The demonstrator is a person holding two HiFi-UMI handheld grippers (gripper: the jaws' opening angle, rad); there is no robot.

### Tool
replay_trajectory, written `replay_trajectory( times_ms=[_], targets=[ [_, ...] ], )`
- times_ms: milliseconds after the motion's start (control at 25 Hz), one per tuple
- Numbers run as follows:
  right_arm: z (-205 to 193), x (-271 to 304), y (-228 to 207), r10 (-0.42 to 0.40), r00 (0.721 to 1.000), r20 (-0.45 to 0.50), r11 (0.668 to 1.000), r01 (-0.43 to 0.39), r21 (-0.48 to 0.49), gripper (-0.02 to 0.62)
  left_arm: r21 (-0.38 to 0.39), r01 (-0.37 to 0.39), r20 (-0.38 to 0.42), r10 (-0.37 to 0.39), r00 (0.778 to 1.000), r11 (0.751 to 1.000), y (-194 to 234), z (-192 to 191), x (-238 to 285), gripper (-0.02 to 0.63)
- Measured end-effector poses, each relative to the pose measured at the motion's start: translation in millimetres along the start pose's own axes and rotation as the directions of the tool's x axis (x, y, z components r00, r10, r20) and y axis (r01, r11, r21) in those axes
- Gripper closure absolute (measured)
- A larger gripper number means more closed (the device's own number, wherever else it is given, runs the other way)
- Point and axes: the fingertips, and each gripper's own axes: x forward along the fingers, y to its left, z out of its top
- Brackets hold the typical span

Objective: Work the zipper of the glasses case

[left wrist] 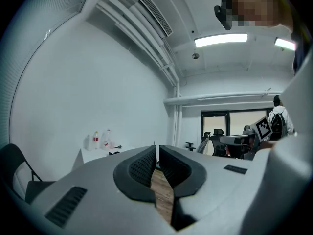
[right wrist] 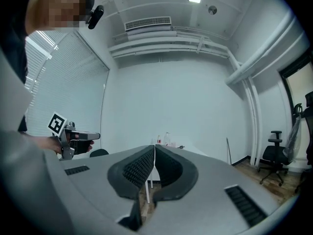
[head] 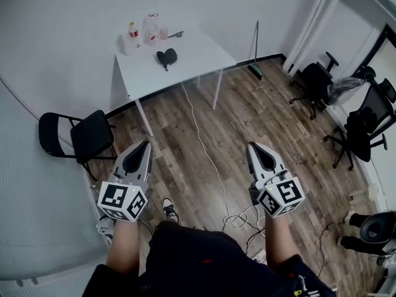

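Note:
The dark glasses case lies on the white table across the room, far beyond both grippers. My left gripper is held level over the wooden floor at the lower left, shut with nothing between its jaws. My right gripper is level at the lower right, also shut and empty. In the left gripper view the left gripper points toward the table, where the case shows as a small dark spot. In the right gripper view the right gripper points at the same table.
Bottles stand at the table's back left. A black folding chair stands at the left by the wall. Office chairs crowd the right side. A white cable runs across the wood floor between the grippers. A broom leans on the far wall.

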Motion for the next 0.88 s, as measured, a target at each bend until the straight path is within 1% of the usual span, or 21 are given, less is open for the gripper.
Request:
replay_trajectory(
  times_ms=[120,320,440,640,880],
  targets=[
    [3,38,1,-0.004,1.0,-0.01,1.0,0.004,-0.011,0.574,-0.003,0.01,-0.003,-0.01,1.0,1.0,31,3,21,0.568],
    [5,107,11,-0.005,1.0,-0.022,1.0,0.004,-0.02,0.574,-0.011,0.01,-0.006,-0.01,1.0,1.0,96,8,46,0.569],
    [6,149,25,-0.003,1.0,-0.029,1.0,0.003,-0.024,0.574,-0.005,0.004,-0.009,-0.004,1.0,1.0,137,10,53,0.569],
    [9,219,58,0.017,0.999,-0.04,0.998,-0.019,-0.061,0.574,-0.002,-0.007,-0.013,0.007,1.0,1.0,204,12,58,0.569],
    [5,277,85,0.04,0.997,-0.06,0.995,-0.045,-0.091,0.574,-0.021,0.017,-0.012,-0.018,1.0,1.0,250,8,67,0.569]
  ],
)
